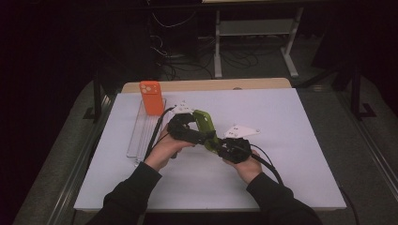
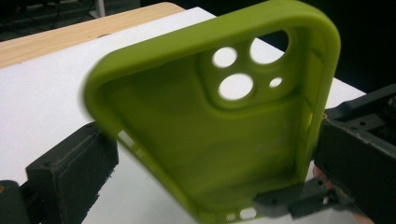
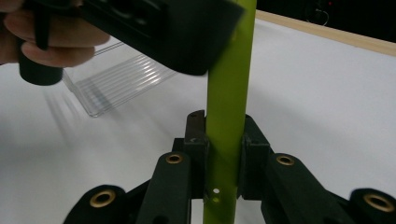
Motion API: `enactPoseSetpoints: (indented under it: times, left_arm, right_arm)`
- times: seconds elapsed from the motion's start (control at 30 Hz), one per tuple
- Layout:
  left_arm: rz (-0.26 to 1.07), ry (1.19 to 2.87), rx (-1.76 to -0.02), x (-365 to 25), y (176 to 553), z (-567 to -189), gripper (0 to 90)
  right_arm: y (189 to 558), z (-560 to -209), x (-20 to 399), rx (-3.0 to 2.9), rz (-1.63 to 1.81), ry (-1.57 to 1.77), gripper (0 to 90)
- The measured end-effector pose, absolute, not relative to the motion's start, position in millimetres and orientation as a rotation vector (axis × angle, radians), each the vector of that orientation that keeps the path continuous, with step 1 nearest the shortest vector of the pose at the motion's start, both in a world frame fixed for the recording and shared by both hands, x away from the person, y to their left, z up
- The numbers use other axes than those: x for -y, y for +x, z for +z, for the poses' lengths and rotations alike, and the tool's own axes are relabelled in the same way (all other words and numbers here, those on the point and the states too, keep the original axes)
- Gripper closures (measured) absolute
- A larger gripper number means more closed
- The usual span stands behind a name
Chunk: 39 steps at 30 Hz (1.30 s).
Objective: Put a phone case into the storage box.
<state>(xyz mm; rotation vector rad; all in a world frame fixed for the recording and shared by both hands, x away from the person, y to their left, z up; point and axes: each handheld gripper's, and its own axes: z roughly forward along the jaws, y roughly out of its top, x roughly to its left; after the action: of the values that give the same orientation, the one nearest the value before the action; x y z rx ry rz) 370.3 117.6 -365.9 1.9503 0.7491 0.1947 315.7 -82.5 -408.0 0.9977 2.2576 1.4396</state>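
In the high view, both grippers meet over the middle of the white table [image 1: 291, 140], sharing a green case [image 1: 206, 127]: the left gripper [image 1: 190, 133] from the left, the right gripper [image 1: 224, 147] from below right. An orange case [image 1: 151, 97] stands in a clear rack [image 1: 141, 136] at the far left. In the left gripper view, the green case [image 2: 210, 135] stands between spread jaws; whether they touch it is unclear. In the right gripper view, the jaws pinch the case's edge [image 3: 226, 140].
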Motion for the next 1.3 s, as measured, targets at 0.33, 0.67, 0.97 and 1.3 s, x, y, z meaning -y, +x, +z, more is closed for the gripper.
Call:
enactPoseSetpoints:
  times: [0.33,0.67,0.97,1.3]
  left_arm:
    - [0.201,1.906,-0.775,-116.8,369.5,-368.4,5.6]
    - [0.22,1.903,-0.795,-113.7,366.0,-371.0,8.5]
    - [0.196,1.889,-0.802,-115.0,366.2,-368.7,11.2]
    - [0.246,1.887,-0.812,-122.7,368.0,-364.8,15.0]
  right_arm:
    - [315.0,-410.4,79.5,-2.275,1.426,0.982,75.6]
    - [315.2,-412.5,78.4,-2.291,1.386,0.982,75.6]
    - [316.0,-412.2,78.8,-2.294,1.39,0.969,74.5]
    - [319.0,-409.0,92.8,-2.318,1.42,0.985,43.2]
